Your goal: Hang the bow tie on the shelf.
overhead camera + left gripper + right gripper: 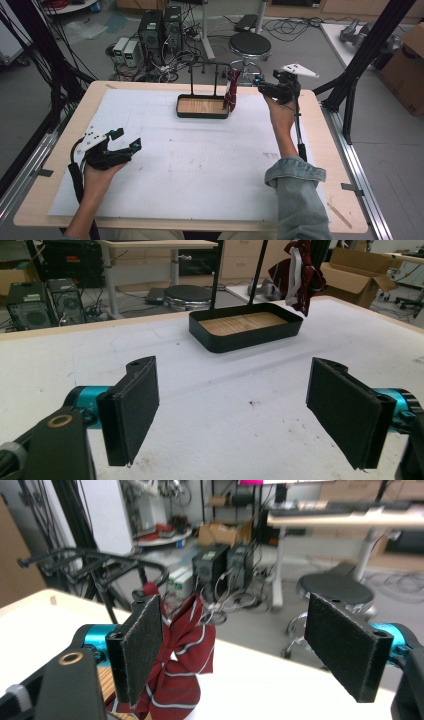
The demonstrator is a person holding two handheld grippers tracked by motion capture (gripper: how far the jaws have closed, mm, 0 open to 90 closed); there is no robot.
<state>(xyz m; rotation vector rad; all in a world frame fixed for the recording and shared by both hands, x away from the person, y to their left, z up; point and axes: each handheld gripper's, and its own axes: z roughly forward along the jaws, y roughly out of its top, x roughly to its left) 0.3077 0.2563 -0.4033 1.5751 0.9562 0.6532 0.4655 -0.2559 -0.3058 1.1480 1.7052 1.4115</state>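
A red striped cloth [231, 90] hangs from the right end of a black rack [210, 70] that rises over a black tray [202, 114] with a wooden floor, near the far edge of the table [55, 165]. The right gripper [261, 86] is raised just beside the cloth, jaws wide apart and holding nothing; in the right gripper view the cloth [182, 650] sits just behind the left jaw. The left gripper [127, 139] rests low over the table's near left, jaws wide and empty, well apart from the tray. A white sheet [200, 165] covers most of the pale wooden tabletop. Behind the table stand a round stool [249, 46], computer towers [161, 27] and tangled cables [170, 65] on a grey floor; a cardboard box [407, 65] sits at right.
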